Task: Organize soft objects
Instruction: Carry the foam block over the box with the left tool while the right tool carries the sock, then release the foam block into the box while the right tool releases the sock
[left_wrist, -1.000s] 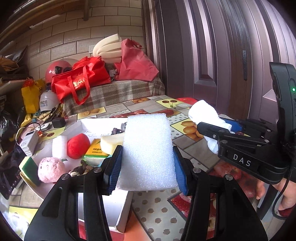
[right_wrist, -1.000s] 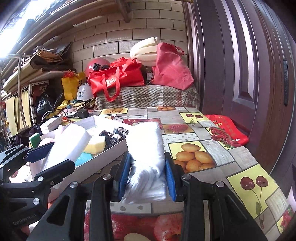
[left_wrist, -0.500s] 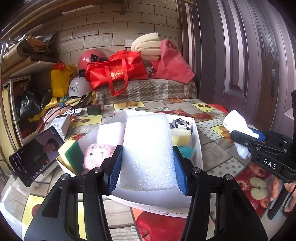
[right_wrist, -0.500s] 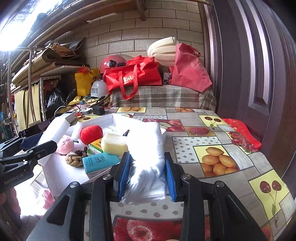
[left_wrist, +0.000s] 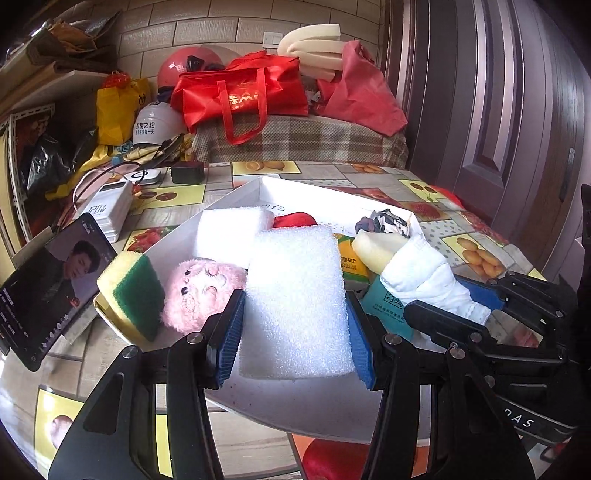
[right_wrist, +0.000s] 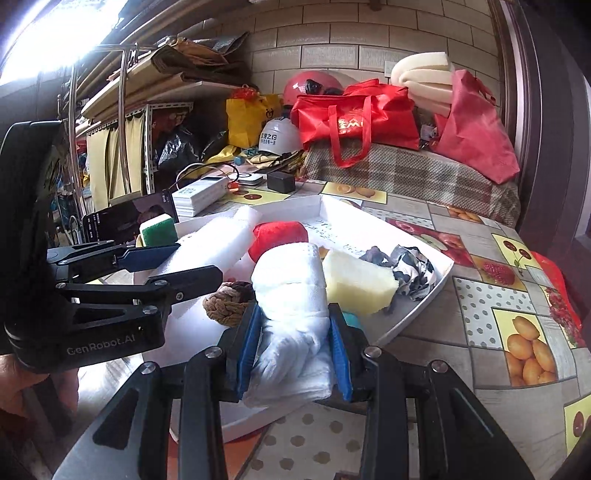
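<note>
My left gripper (left_wrist: 293, 332) is shut on a white foam pad (left_wrist: 295, 299) and holds it over the near part of a white tray (left_wrist: 295, 410). My right gripper (right_wrist: 293, 347) is shut on a rolled white towel (right_wrist: 291, 291) and holds it over the tray's near edge (right_wrist: 417, 317); it also shows in the left wrist view (left_wrist: 480, 306). In the tray lie a pink plush toy (left_wrist: 201, 288), a green-and-yellow sponge (left_wrist: 131, 288), a white foam block (left_wrist: 229, 229), a red plush (right_wrist: 279, 236), a yellow sponge (right_wrist: 356, 282), a brown rope knot (right_wrist: 227, 301) and a patterned cloth (right_wrist: 406, 266).
A phone (left_wrist: 48, 284) stands propped left of the tray, with a white power bank (left_wrist: 105, 214) and a black charger (left_wrist: 186, 171) behind. Red bags (left_wrist: 240, 96) and helmets sit on a checked bench at the back. A door (left_wrist: 498, 110) stands right. The fruit-print tablecloth (right_wrist: 517, 332) lies right of the tray.
Both grippers have swung left and come in over the tray with their loads. The towel now hangs over the tray's near edge and the foam pad over the tray floor.
</note>
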